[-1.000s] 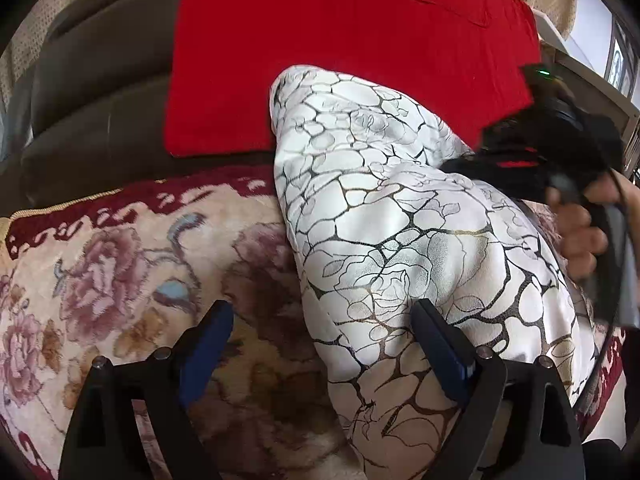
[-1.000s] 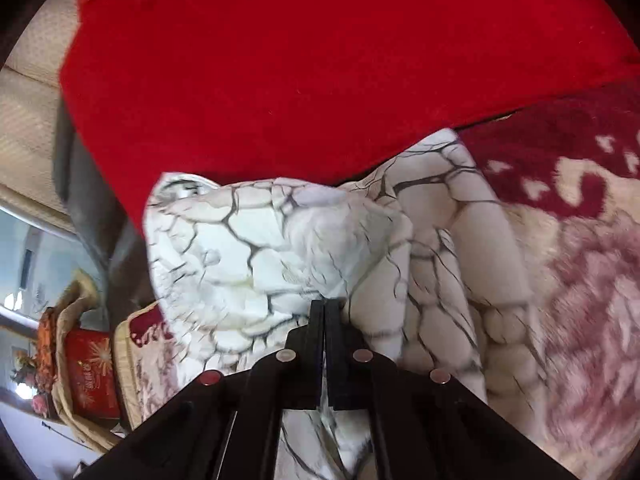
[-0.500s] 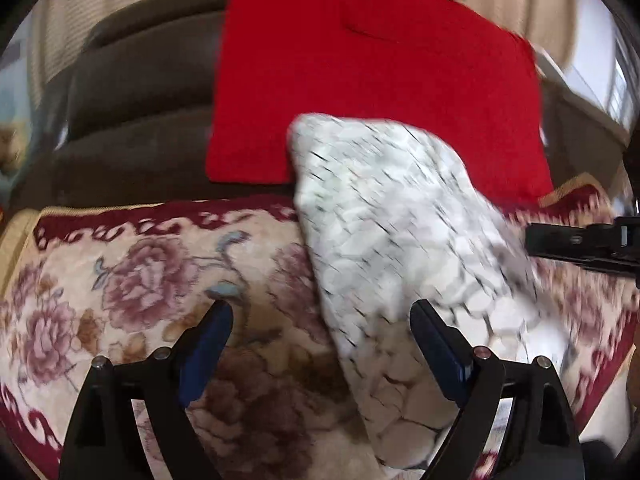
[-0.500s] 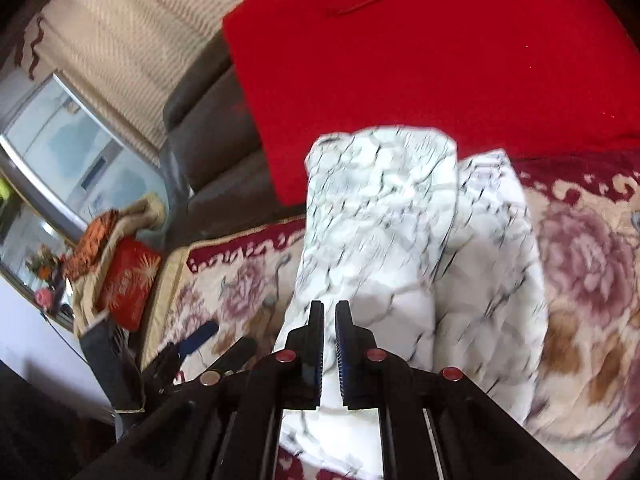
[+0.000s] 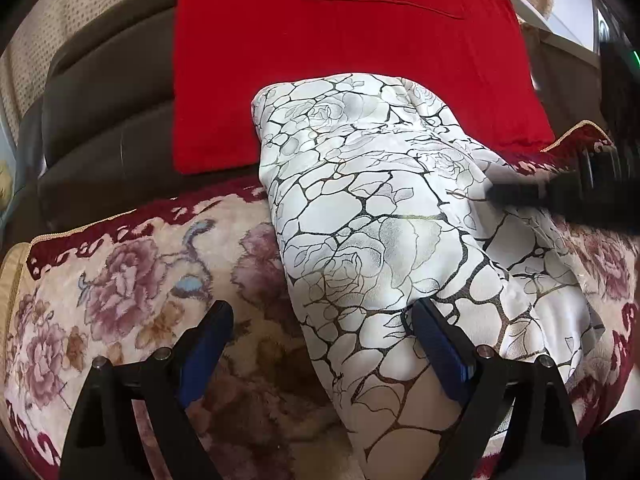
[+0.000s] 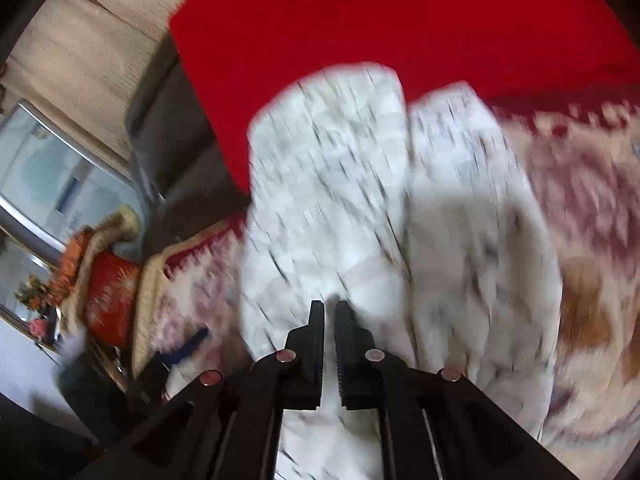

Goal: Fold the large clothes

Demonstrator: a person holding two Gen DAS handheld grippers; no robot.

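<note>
the garment (image 5: 372, 240), white with dark crackle lines, lay folded lengthwise down the middle of the left view, on a floral cover (image 5: 120, 280) with a red cloth (image 5: 340, 60) behind it. the left hand-held gripper (image 5: 320, 344) stood wide, one finger over the garment's near edge, gripping nothing. the right hand-held gripper (image 6: 329, 320) showed a narrow gap with nothing between its fingers, above the garment's lower middle. the next fold would go best by pinching both near corners cleanly, lifting evenly, and laying them onto the far end.

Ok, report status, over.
Left gripper open wide, empty. Right gripper just cracked open, nothing between jaws. White garment folded on floral blanket. No obstruction.
</note>
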